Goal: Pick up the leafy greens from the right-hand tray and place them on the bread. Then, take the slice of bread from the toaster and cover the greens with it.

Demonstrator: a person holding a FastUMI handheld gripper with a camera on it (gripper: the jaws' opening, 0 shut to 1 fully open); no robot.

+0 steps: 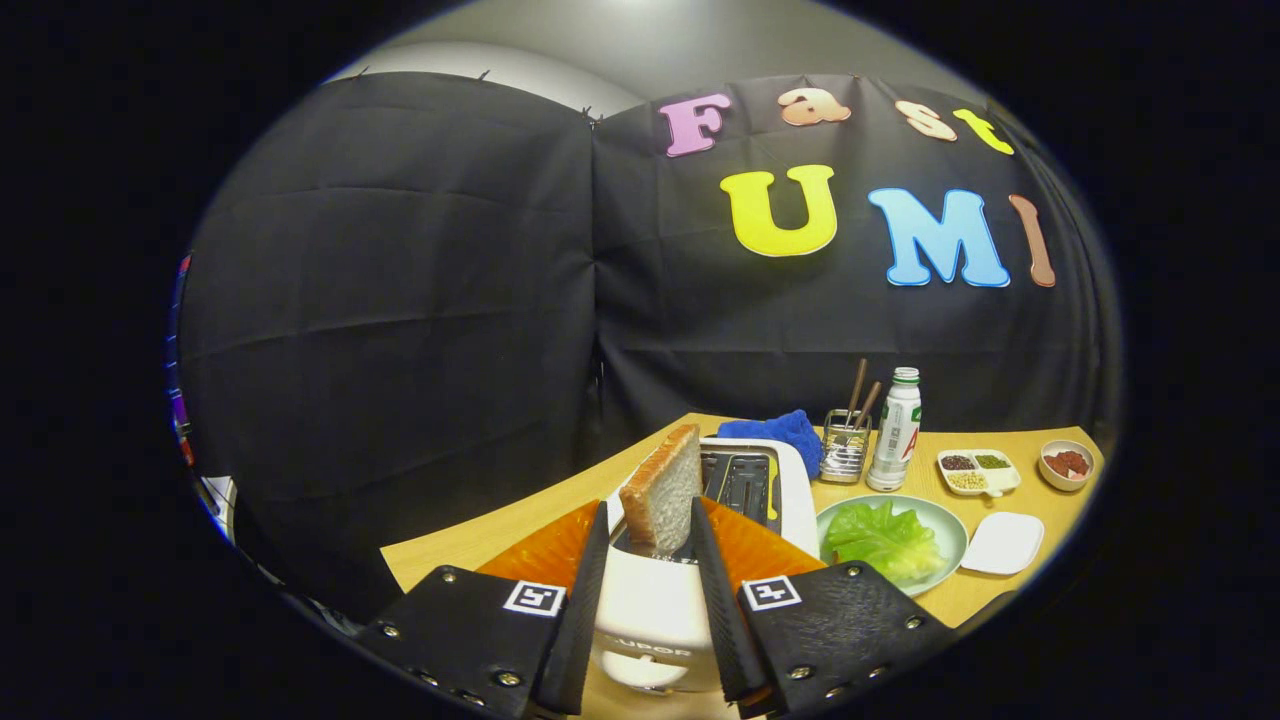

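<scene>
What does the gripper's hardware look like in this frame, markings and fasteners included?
The gripper has two broad textured plates, each with a square white fiducial tag and round metal screws along its edges. From each plate a narrow flat finger runs forward. No cables or sleeves are visible.

Black cloth wall (400,300) hangs beyond the fingers, creased; wooden table (480,540) under them; pale ceiling (700,40) above.

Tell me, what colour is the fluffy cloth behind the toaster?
Blue; the cloth shows best in the gripper view.
</scene>
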